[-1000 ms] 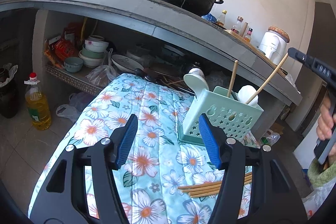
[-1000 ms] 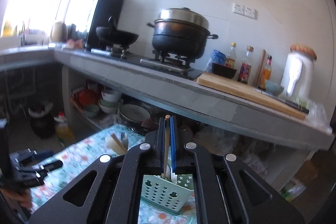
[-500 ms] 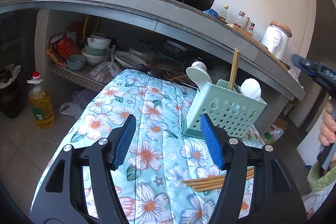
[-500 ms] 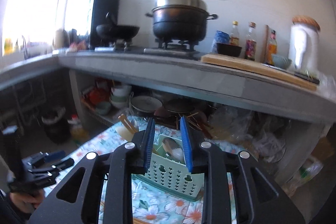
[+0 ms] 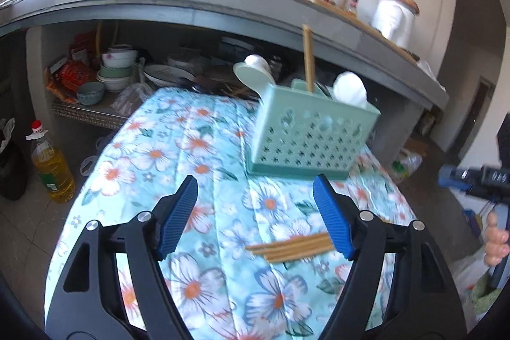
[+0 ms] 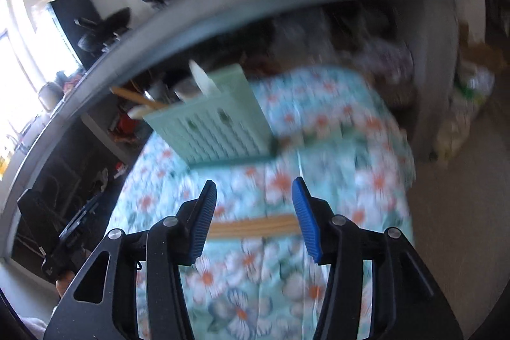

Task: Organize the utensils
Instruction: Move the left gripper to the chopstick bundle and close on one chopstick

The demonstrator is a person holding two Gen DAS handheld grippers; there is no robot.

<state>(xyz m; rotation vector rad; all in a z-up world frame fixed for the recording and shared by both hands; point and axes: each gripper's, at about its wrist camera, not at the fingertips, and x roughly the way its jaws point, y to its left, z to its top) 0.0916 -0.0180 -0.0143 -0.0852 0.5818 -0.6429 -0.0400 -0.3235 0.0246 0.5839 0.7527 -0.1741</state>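
Reaching for the next pick, a person works two hand-held claws over a bench draped in a floral cloth (image 5: pixel 197 148). A mint-green utensil caddy (image 5: pixel 310 136) stands upright towards the far side of the cloth, with one wooden chopstick (image 5: pixel 308 58) and two pale spoon-like utensils standing in it. A small bundle of loose chopsticks (image 5: pixel 291 247) lies flat on the cloth, nearer than the caddy and apart from it. The right claw (image 6: pixel 253 214) points down at that bundle, its jaws opening and empty, with the sticks lying crosswise beyond and between the blue pads. The view is blurred. The left claw (image 5: pixel 255 215) hovers nearby, its jaws opening wide and holding nothing. To do this step well, the right claw probably should come in squarely across the sticks, with one pad on each side of the bundle, and close low near the cloth without snagging the fabric. Taking a single stick may be steadier than taking several.
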